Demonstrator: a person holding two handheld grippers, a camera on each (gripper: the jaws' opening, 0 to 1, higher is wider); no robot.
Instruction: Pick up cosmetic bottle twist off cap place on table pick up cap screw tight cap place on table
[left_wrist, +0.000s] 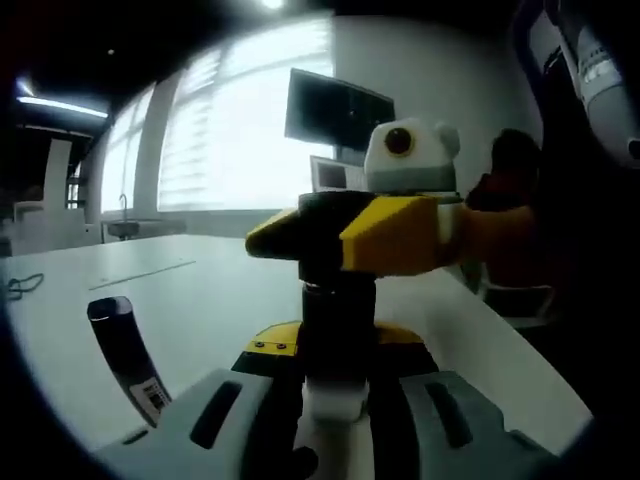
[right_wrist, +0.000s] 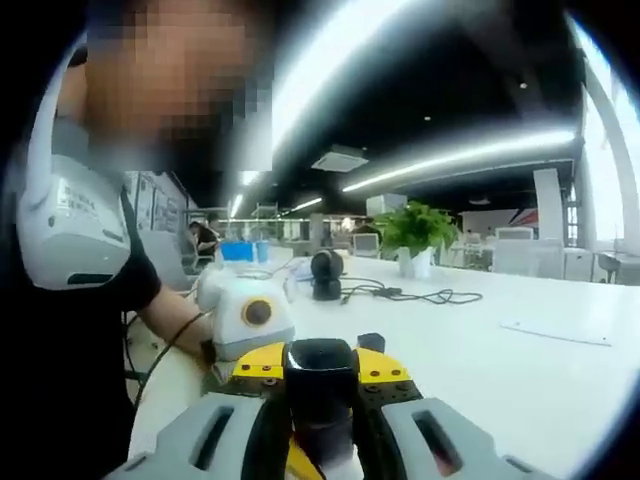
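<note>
Standing between the two claws, the cosmetic bottle (left_wrist: 338, 340) is held upright off the white table (left_wrist: 200, 300); the left gripper (left_wrist: 335, 410) is clamped round its pale lower body, and in the left gripper view the right gripper (left_wrist: 345, 235) comes across from the right and sits closed over the dark top end. Seen from the right gripper view, the black cap (right_wrist: 320, 365) lies pinched between that claw's yellow-tipped jaws, with the left gripper (right_wrist: 290, 375) meeting it from the far side. I judge the bottle light, rigid and smooth, so likely slippery under hard jaws; the body wants a firm mid-height hold, the cap a squeeze across its flat sides while it turns. Whether the cap is loose or tight on the neck cannot be told. A second dark tube (left_wrist: 125, 350) with a barcode label leans at the left, well apart. Across the table lie a cable (right_wrist: 410, 295) and a potted plant (right_wrist: 415, 235).
</note>
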